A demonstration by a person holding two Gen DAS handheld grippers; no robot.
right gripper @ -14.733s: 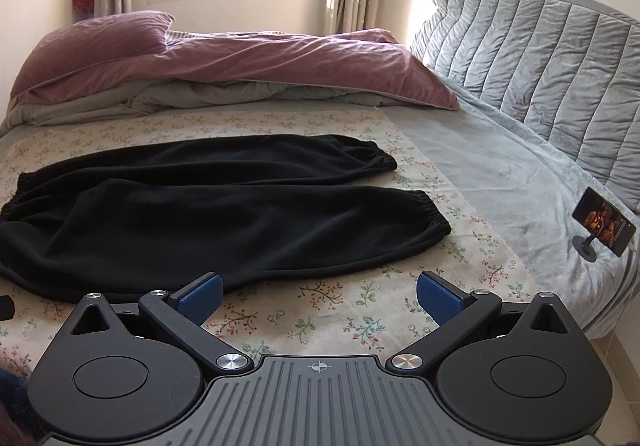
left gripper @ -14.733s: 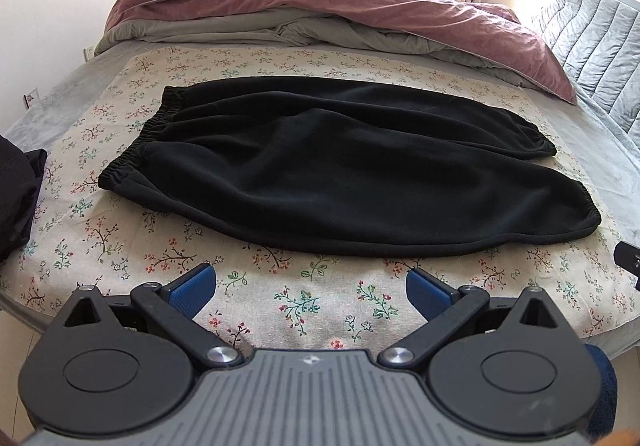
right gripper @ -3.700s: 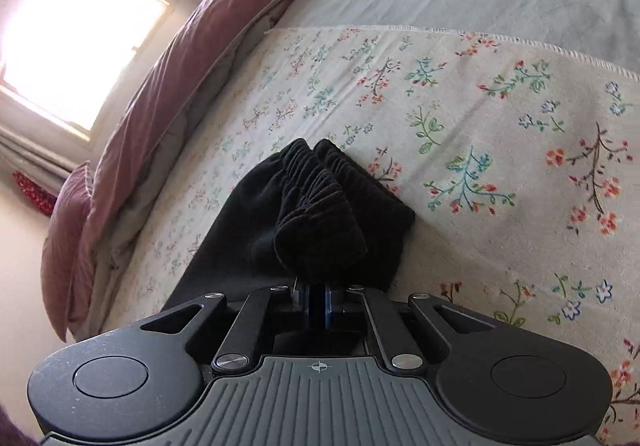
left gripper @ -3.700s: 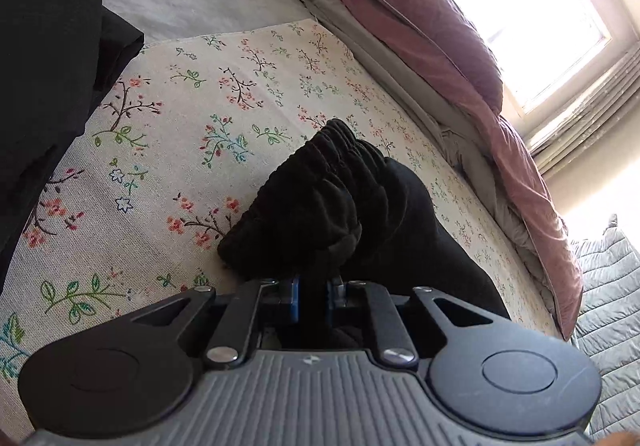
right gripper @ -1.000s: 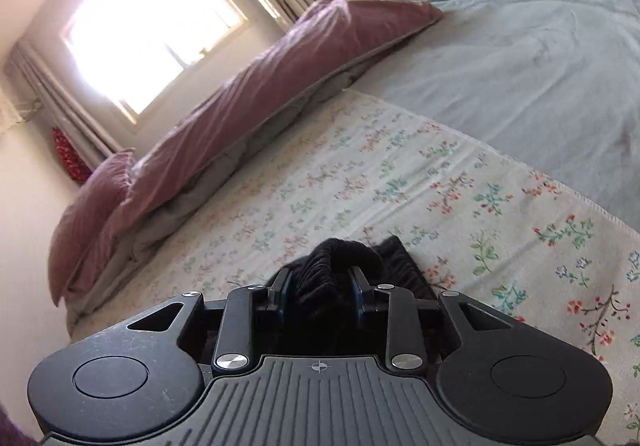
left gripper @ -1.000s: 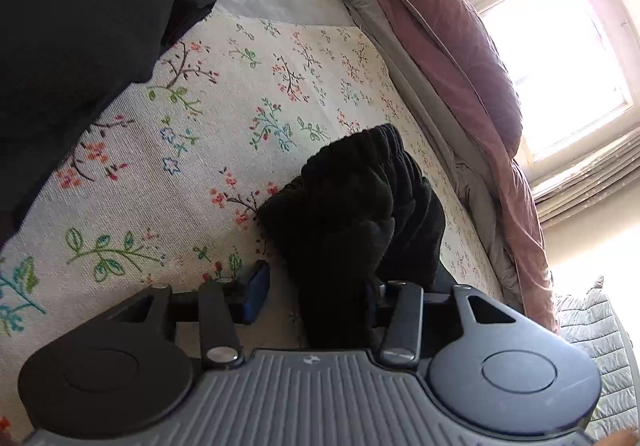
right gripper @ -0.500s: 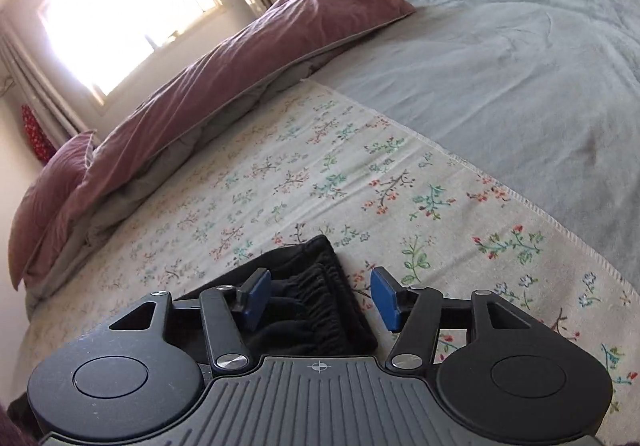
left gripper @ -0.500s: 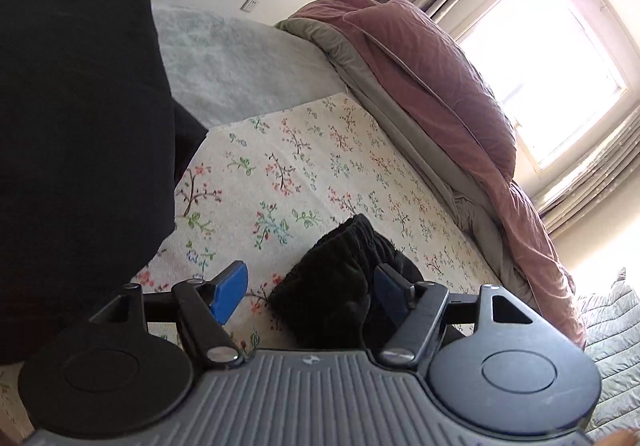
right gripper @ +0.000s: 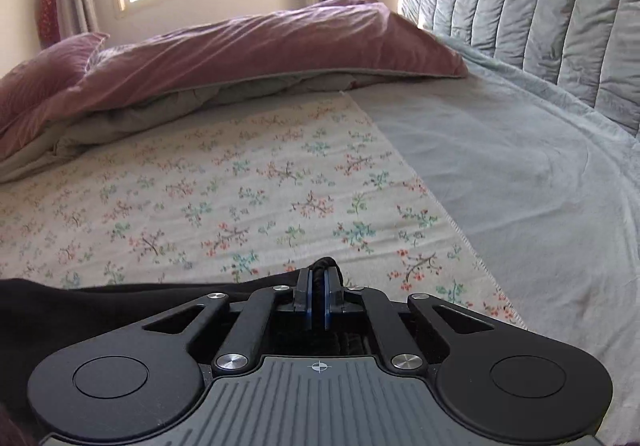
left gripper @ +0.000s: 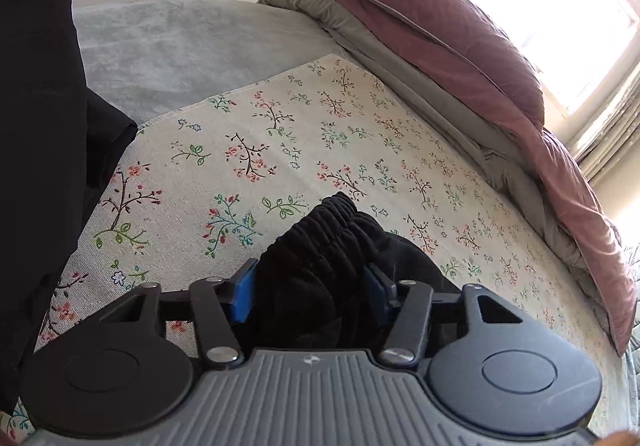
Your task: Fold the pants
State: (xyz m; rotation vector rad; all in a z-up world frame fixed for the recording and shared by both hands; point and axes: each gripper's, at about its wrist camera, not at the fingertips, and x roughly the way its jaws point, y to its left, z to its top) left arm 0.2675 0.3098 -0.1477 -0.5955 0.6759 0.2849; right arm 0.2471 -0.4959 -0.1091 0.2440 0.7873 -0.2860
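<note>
A: Report the left gripper (left gripper: 308, 292).

B: Its jaws stand apart. The gathered elastic end of the black pants (left gripper: 320, 270) sits bunched between the two blue pads (left gripper: 242, 296), touching both, but the pads are not pressed together. The fabric rises toward 12 o'clock from the gripper and spreads out toward 3 o'clock.

A: And the right gripper (right gripper: 319, 304)?

B: Jaws together, clamped on a thin ridge of the pants (right gripper: 120, 302). A small loop of black fabric protrudes just above the pads at 12 o'clock. The rest of the garment lies flat, running off toward 9 o'clock along the lower edge of the right wrist view.

A: Supporting surface?

B: The pants rest on a floral cloth (left gripper: 280, 149) spread over a grey bedsheet (right gripper: 520, 173). A mauve duvet (right gripper: 248, 49) is heaped along the cloth's far edge, at 12 o'clock in the right wrist view and 2 o'clock in the left.

A: Other items?

B: A separate dark garment (left gripper: 44, 125) fills the 9 o'clock side of the left wrist view, overlapping the cloth's corner. A quilted grey headboard (right gripper: 540, 5) stands at 2 o'clock in the right wrist view.
</note>
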